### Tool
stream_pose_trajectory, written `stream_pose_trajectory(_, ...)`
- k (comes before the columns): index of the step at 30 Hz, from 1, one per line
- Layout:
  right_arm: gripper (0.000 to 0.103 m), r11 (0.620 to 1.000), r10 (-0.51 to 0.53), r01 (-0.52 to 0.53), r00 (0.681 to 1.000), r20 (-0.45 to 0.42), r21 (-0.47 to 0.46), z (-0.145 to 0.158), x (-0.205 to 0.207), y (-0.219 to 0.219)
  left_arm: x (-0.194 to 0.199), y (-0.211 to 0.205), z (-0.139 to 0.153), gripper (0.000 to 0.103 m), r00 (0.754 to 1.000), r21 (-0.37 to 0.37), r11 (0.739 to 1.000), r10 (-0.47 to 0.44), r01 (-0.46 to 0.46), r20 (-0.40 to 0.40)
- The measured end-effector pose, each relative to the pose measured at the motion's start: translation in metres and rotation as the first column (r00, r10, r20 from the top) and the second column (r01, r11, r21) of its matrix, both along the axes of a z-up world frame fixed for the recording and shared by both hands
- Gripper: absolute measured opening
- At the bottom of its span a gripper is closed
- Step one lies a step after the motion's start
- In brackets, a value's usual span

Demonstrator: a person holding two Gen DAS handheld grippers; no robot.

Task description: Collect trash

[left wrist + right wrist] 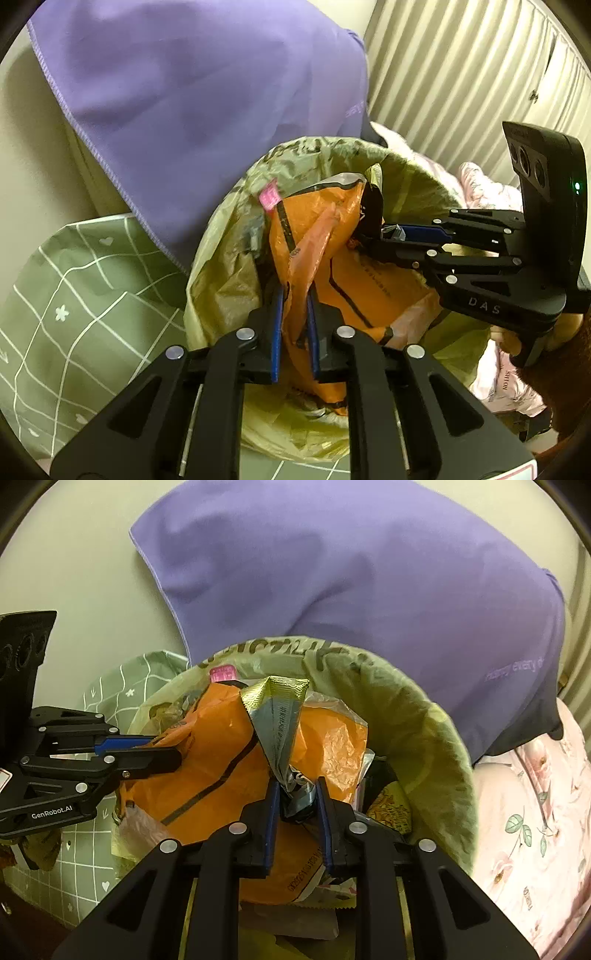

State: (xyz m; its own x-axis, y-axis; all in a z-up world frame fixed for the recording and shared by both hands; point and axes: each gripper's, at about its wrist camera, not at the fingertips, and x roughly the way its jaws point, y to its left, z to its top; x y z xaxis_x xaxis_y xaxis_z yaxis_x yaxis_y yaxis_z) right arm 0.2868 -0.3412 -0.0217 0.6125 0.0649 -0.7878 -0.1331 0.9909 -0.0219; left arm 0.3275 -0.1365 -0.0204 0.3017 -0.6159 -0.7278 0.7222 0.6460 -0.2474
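A bin lined with a yellow-green bag (229,266) (436,746) holds trash. On top lies an orange plastic bag (369,284) (218,738). My left gripper (295,291) is shut on a fold of the orange bag; it also shows from the side in the right wrist view (170,749). My right gripper (297,782) is shut on a silver and gold foil wrapper (277,723), which stands up over the bin; it shows in the left wrist view (373,236) above the bin's right side. A small pink scrap (269,197) (222,672) lies at the bin's far edge.
A purple cloth (207,85) (354,576) hangs behind the bin. A green checked cloth (74,295) (107,694) lies left of it. Pink floral bedding (532,830) (491,184) lies to the right. A ribbed wall panel (461,74) stands at the back right.
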Motion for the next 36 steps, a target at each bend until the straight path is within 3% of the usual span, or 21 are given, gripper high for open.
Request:
stream_pose_trajectory(4,0.028,1.000,-0.028,0.027,0.999,0.040,0.010,0.007,-0.011,-0.005,0.004,0.005,0.001,0.019,1.000,-0.038,0.999,0.012,-0.013,-0.023)
stream_pose_trajectory(6,0.032,0.999,-0.030,0.029,0.998,0.049,0.019,0.011,-0.017,-0.006,0.001,0.010,0.003,0.029,1.000,-0.062,0.998,0.021,-0.022,-0.024)
stream_pose_trajectory(13,0.041,0.999,-0.044,0.044,0.994,0.096,0.009,0.022,-0.037,-0.003,-0.017,0.045,0.018,0.047,0.991,-0.110,0.985,0.134,-0.132,0.015)
stream_pose_trajectory(17,0.048,0.995,-0.097,0.092,0.980,0.174,0.039,0.032,-0.058,-0.004,-0.042,0.079,0.027,0.069,0.971,-0.121,0.965,0.237,-0.231,0.032)
stream_pose_trajectory(18,0.048,0.994,-0.101,0.092,0.977,0.187,0.054,0.035,-0.063,-0.003,-0.053,0.091,0.028,0.076,0.963,-0.122,0.958,0.265,-0.258,0.044)
stream_pose_trajectory(21,0.048,0.993,-0.088,0.067,0.972,0.218,0.099,0.045,-0.081,0.004,-0.085,0.124,0.036,0.084,0.927,-0.111,0.928,0.367,-0.357,0.084)
stream_pose_trajectory(29,0.048,0.993,-0.003,-0.027,0.968,0.251,0.114,0.050,-0.133,0.061,-0.169,0.188,0.036,0.084,0.815,-0.029,0.831,0.552,-0.556,0.177)
stream_pose_trajectory(34,0.048,0.985,0.057,-0.095,0.968,0.246,0.143,0.046,-0.167,0.093,-0.204,0.209,0.038,0.084,0.743,-0.044,0.761,0.643,-0.648,0.186)
stream_pose_trajectory(36,0.048,0.985,0.075,-0.110,0.965,0.250,0.130,0.046,-0.179,0.103,-0.221,0.211,0.036,0.084,0.732,-0.032,0.752,0.650,-0.659,0.202)
